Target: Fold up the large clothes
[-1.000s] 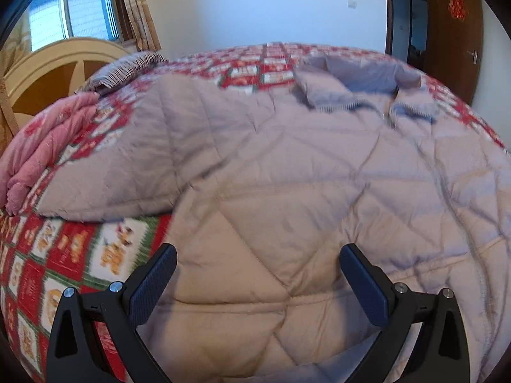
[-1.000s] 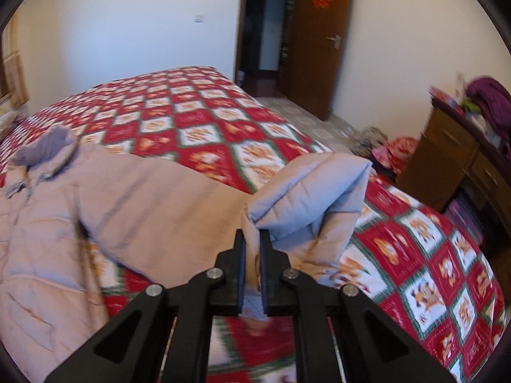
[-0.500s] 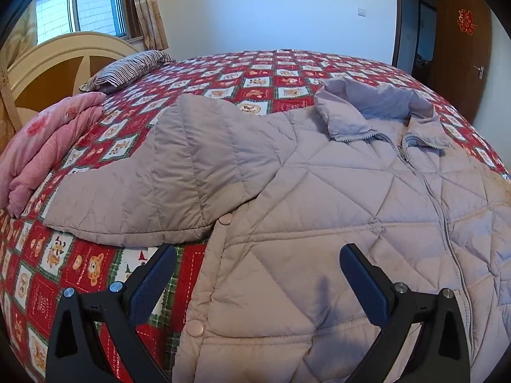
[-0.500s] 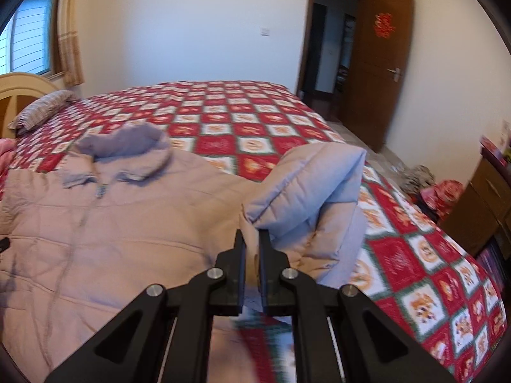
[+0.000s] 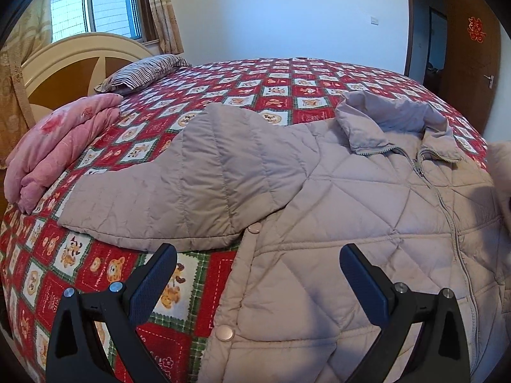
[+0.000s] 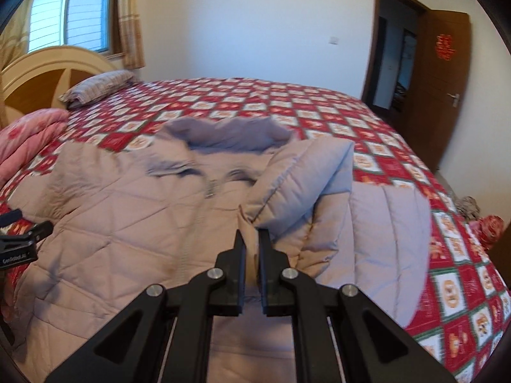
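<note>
- Left wrist view: the left gripper point(image 5: 257, 268) hangs released, jaws wide, above the quilted jacket point(image 5: 367, 223) spread on the bed point(image 5: 287, 79). Its left sleeve point(image 5: 179, 191) lies unfolded, probably next. A pink blanket point(image 5: 60, 140) sits nearby.
- Right wrist view: the right gripper point(image 6: 250, 239) grasps the right sleeve cuff point(image 6: 297, 185), folding it across the chest; setting it flat comes next.

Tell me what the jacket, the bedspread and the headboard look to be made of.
Jacket: thin, smooth woven shell, probably synthetic, with padded fill; diamond quilting puffs between seams, faint sheen, metal-looking zipper and snaps.
Bedspread: matte printed cloth, likely cotton or a blend; flat red, white and green cartoon squares.
Headboard: looks like wood, cream-painted curved frame around glossy brown panels; veneer or solid wood cannot be told.
</note>
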A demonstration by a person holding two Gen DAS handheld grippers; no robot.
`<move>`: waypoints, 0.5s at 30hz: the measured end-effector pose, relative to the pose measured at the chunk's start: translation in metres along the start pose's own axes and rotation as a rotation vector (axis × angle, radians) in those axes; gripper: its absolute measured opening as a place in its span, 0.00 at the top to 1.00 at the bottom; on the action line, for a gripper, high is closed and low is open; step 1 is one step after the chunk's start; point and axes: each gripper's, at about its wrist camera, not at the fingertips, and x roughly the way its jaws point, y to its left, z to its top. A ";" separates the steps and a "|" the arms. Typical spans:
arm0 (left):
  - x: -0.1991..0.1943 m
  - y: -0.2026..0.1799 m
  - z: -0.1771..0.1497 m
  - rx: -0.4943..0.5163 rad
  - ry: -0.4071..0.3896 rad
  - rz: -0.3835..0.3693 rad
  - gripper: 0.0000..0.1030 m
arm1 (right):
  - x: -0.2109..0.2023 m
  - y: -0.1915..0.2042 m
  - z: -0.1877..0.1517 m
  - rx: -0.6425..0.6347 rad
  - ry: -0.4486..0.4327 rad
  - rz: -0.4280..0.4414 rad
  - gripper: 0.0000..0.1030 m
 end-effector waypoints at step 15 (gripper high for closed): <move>-0.036 -0.065 0.020 0.031 -0.004 -0.157 0.01 | -0.047 -0.009 -0.036 -0.047 -0.024 0.072 0.37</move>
